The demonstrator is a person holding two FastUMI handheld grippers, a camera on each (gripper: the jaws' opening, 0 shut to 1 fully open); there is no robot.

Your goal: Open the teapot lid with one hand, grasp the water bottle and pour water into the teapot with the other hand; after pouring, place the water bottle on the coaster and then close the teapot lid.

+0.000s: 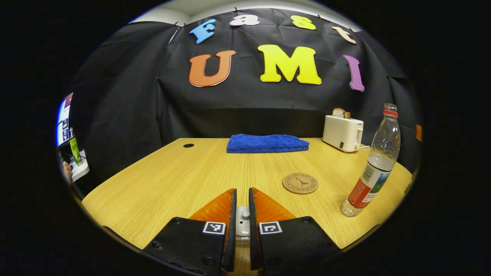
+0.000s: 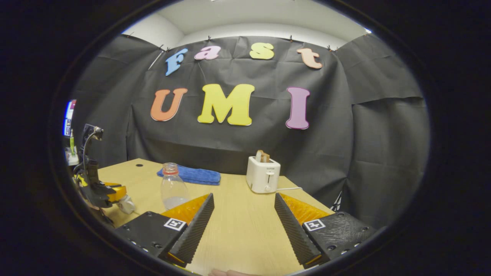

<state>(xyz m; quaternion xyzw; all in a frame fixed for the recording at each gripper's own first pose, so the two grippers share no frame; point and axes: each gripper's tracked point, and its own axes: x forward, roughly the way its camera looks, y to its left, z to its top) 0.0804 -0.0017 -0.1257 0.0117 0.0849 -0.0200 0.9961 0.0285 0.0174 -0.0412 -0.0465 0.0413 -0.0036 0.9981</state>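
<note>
My left gripper (image 1: 242, 193) is shut on the knob of the white teapot lid (image 1: 242, 222), which shows in the narrow gap between its fingers. In the right gripper view that gripper (image 2: 111, 193) sits at the table's left edge with a white piece of the teapot (image 2: 126, 205) under it. The clear water bottle (image 1: 374, 168) stands upright to the right, with a red label and a little water in it. My right gripper (image 2: 243, 196) is open above the table, and the bottle (image 2: 173, 186) stands just behind its left finger. A round cork coaster (image 1: 300, 183) lies between lid and bottle.
A folded blue towel (image 1: 267, 143) lies at the back of the wooden table (image 1: 161, 180). A white toaster (image 1: 342, 133) with bread in it stands back right, its cord trailing right. A fingertip (image 2: 226, 273) shows at the bottom of the right gripper view.
</note>
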